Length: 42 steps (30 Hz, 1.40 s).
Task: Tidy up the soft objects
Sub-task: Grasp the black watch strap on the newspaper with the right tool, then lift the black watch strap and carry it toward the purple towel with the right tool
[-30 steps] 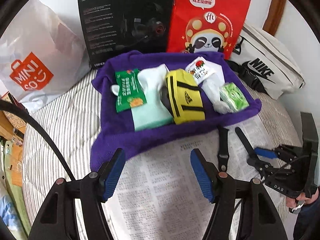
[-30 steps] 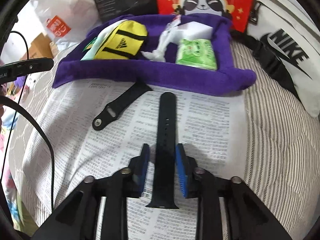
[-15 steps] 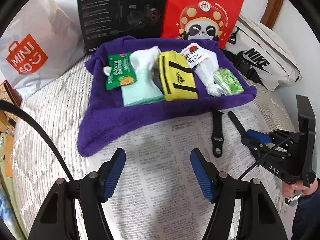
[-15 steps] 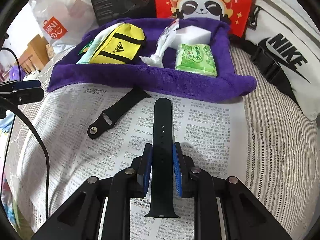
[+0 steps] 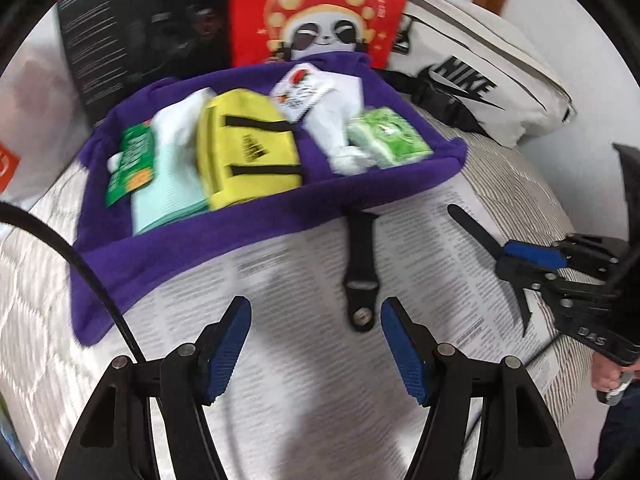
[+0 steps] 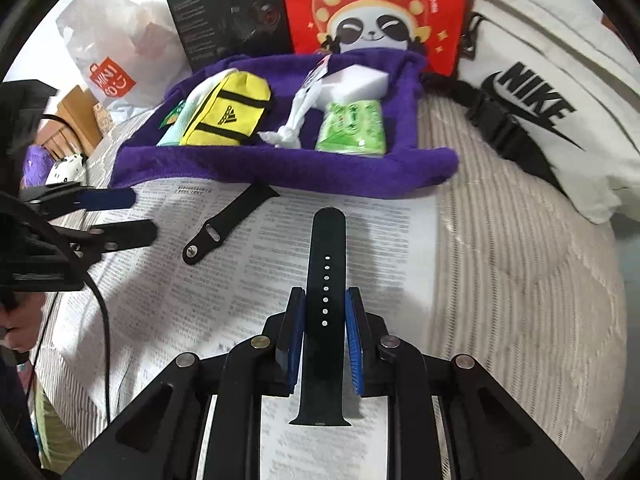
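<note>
Watch-strap halves are the items being handled: a long holed strap [image 6: 325, 280] and a short buckle strap [image 6: 224, 229]. Both are laid on a newspaper sheet [image 6: 360, 240] spread over a striped mattress [image 6: 520, 280], on the near side of a purple towel [image 6: 280, 172]. The towel is folded up at its edges so that it serves as a shallow tray; a yellow pouch [image 6: 230, 110], a green tissue pack [image 6: 354, 126] and other soft items are already collected in it.

The right gripper [image 6: 325, 336] is clamped on the long holed strap. The strap is held lengthwise between the blue pads [image 6: 354, 344], which are pressed against its two edges; its tip is pointed toward the towel and its connector end projects back under the jaws. This grip keeps the flexible strap aligned for transfer to the towel.

The left gripper [image 5: 316, 344] is held with its fingers well apart and empty. In the left wrist view the short buckle strap [image 5: 360, 268] is seen just beyond the fingertips and slightly right of the centreline, its far end touching the towel edge. The frame is blurred, so contact with the strap cannot be confirmed; none appears to be made. The stance is judged to be an approach to that strap.
</note>
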Each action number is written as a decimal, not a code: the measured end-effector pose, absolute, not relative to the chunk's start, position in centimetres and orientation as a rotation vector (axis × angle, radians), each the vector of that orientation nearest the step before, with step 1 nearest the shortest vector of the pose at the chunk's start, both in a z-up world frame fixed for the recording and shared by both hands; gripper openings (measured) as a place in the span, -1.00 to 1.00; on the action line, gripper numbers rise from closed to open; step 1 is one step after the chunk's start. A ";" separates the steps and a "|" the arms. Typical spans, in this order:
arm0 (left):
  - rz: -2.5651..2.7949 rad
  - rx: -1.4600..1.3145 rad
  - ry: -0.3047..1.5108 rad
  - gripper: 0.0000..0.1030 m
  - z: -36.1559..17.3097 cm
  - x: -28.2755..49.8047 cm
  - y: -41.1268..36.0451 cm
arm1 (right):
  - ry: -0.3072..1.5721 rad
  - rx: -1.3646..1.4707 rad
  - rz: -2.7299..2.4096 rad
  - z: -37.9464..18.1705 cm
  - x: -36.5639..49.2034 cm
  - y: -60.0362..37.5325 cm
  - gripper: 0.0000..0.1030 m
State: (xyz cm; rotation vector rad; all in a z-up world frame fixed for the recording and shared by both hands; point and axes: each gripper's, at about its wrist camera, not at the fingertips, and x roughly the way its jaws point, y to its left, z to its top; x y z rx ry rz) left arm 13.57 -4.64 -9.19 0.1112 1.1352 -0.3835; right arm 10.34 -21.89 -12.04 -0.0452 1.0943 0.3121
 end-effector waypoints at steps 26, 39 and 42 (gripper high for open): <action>-0.367 0.224 1.082 0.27 -12.4 15.5 -10.2 | 1.076 0.027 0.238 -10.5 8.9 -26.3 -0.61; -0.384 0.194 1.104 -0.61 -11.9 15.7 -10.0 | 1.072 0.045 0.234 -10.3 8.5 -26.5 -0.61; -0.400 0.195 1.118 -0.59 -11.8 15.3 -9.9 | 1.062 0.048 0.231 -10.1 8.4 -26.7 -0.61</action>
